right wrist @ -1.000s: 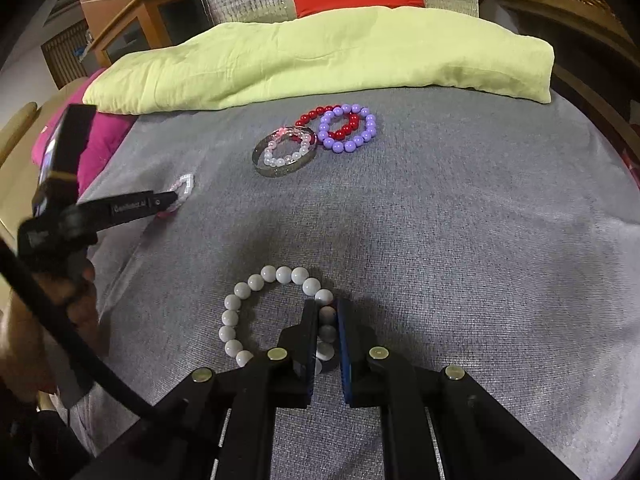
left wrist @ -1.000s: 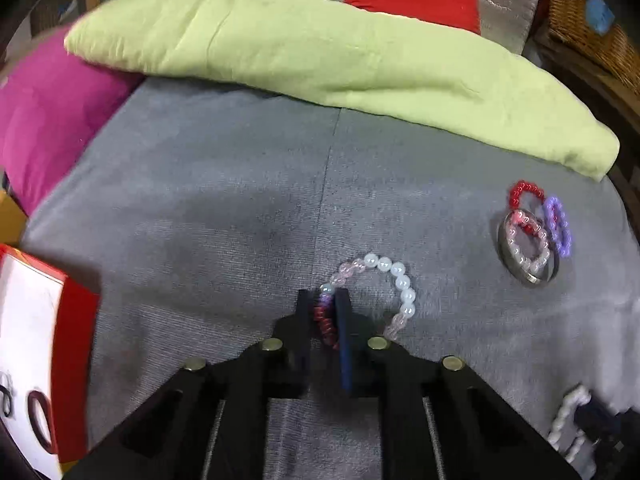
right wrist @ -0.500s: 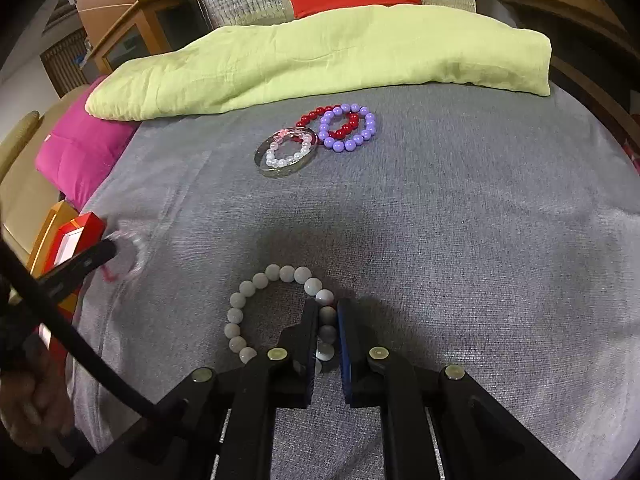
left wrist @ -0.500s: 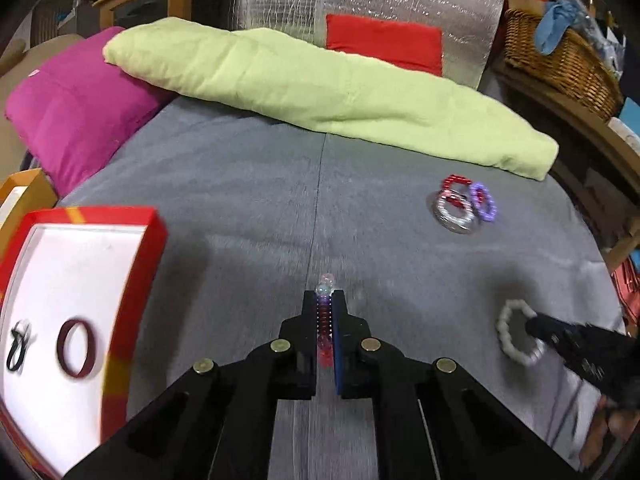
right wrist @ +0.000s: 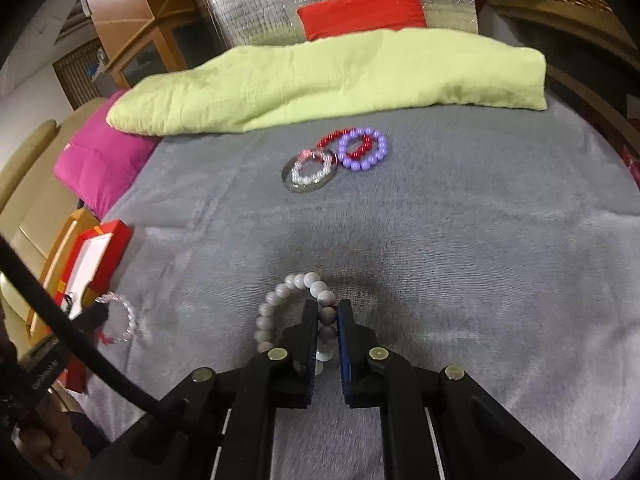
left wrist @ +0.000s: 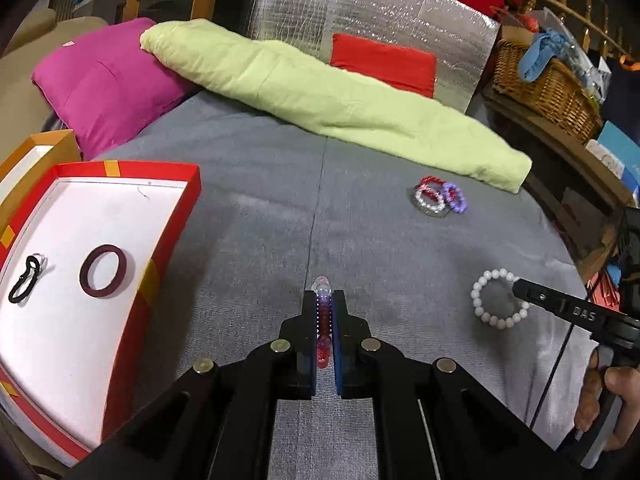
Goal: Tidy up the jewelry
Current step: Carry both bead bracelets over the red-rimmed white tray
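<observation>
My left gripper [left wrist: 323, 298] is shut on a clear, pink and red bead bracelet [left wrist: 322, 320], held edge-on above the grey bedspread; it also shows in the right wrist view [right wrist: 120, 318]. My right gripper [right wrist: 327, 308] is shut on a white bead bracelet [right wrist: 280, 300], which also shows in the left wrist view [left wrist: 500, 300]. A red box with a white inside [left wrist: 64, 360] lies at the left and holds a dark red ring [left wrist: 103, 270] and a black hair tie [left wrist: 23, 284]. A cluster of red, purple and pearl bracelets with a metal bangle [right wrist: 336, 158] lies further back.
A light green folded blanket [left wrist: 328, 96] and a magenta pillow [left wrist: 104, 84] lie along the far side of the bed. A wicker basket [left wrist: 548, 84] stands at the right. An orange box [left wrist: 36, 152] sits behind the red box.
My left gripper has lifted the clear and red bracelet off the bedspread and pulled back toward the red box. My right gripper stays shut on the white bracelet, now raised a little.
</observation>
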The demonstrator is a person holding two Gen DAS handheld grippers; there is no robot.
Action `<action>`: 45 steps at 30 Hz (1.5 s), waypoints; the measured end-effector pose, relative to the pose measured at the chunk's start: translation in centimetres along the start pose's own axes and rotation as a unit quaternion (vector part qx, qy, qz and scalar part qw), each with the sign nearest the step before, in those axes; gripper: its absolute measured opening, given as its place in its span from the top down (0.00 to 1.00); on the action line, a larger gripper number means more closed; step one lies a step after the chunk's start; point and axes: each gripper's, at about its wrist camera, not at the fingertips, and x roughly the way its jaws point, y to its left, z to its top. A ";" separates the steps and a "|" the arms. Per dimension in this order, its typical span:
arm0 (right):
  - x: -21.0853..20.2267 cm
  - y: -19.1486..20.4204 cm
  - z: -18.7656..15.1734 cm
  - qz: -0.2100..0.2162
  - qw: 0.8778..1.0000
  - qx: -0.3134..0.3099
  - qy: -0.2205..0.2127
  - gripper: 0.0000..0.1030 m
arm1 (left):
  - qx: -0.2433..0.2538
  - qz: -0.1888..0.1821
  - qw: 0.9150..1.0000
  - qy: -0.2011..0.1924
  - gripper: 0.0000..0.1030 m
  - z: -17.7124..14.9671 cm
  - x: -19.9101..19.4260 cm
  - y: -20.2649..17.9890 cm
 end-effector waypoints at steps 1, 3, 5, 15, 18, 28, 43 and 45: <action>-0.4 0.0 -0.1 0.000 1.000 0.003 -0.003 0.90 | -0.001 -0.004 1.000 -0.003 0.94 0.0 -0.2 0.0; -1.6 -0.1 -0.9 0.004 1.000 0.013 -0.004 0.90 | -0.007 -0.017 1.000 -0.004 0.94 -0.1 -0.6 0.2; -2.4 0.0 -1.6 0.001 1.000 0.015 -0.006 0.90 | -0.011 -0.023 1.000 -0.006 0.94 -0.1 -0.9 0.3; -4.1 2.8 -4.7 -0.003 1.000 0.007 0.006 0.90 | -0.019 -0.037 0.999 -0.015 0.94 -0.8 -2.3 1.0; -4.6 4.0 -4.9 -0.006 1.000 -0.004 0.002 0.90 | -0.022 -0.038 0.999 -0.021 0.94 -0.9 -2.8 1.2; -5.6 6.6 -4.8 -0.015 0.999 -0.030 -0.001 0.90 | -0.035 -0.043 0.998 -0.032 0.94 -0.8 -3.8 2.2; -5.4 8.4 -4.9 -0.001 0.999 -0.045 0.001 0.90 | -0.053 -0.043 0.997 -0.048 0.94 -0.9 -4.6 3.1; -5.3 8.8 -4.7 0.001 0.999 -0.050 0.002 0.90 | -0.058 -0.045 0.996 -0.048 0.94 -0.8 -4.7 3.4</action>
